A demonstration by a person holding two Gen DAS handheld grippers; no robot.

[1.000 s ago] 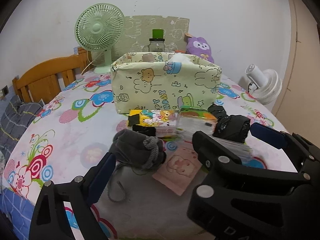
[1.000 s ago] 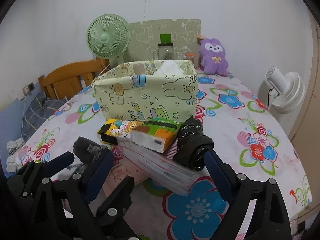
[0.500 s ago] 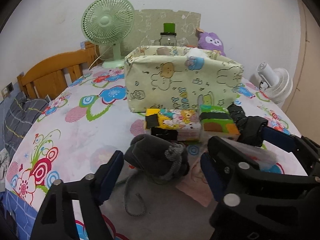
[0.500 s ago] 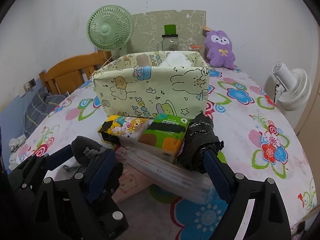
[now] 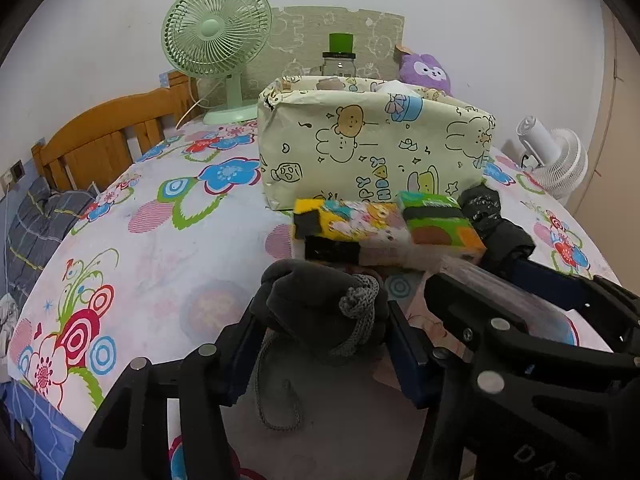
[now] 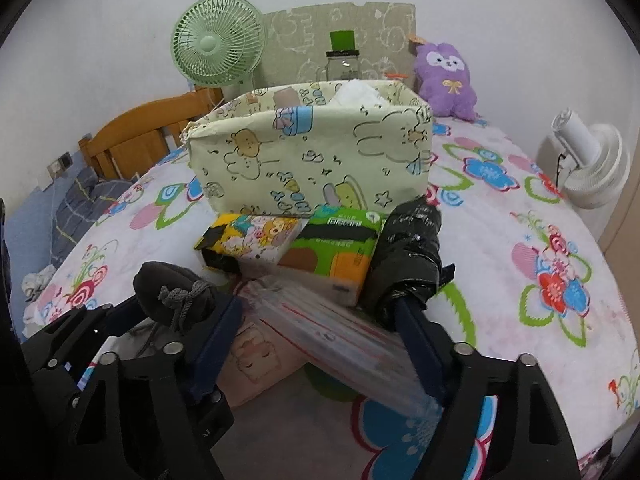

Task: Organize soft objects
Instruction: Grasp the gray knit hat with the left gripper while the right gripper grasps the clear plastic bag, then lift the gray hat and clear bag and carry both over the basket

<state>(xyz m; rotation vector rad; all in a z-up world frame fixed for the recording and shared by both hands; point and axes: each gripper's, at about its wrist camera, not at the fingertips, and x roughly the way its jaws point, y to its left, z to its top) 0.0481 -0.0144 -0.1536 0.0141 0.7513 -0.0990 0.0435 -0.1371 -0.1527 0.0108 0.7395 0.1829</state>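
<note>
A plain white wall [image 6: 120,20] stands at the far side. A wooden headboard [image 5: 104,136] lies far left, with a wall socket [image 6: 64,159] beside it. A beige door [image 5: 616,100] edges the right. The flowered sheet [image 5: 140,240] covers the bed.

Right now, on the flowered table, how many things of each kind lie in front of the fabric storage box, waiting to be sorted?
Grey drawstring pouch: 1
Tissue packs: 2 (cartoon pack, green pack)
Black plastic bag bundle: 1
Clear zip bag: 1
Pink bear cloth: 1
Total: 6
</note>
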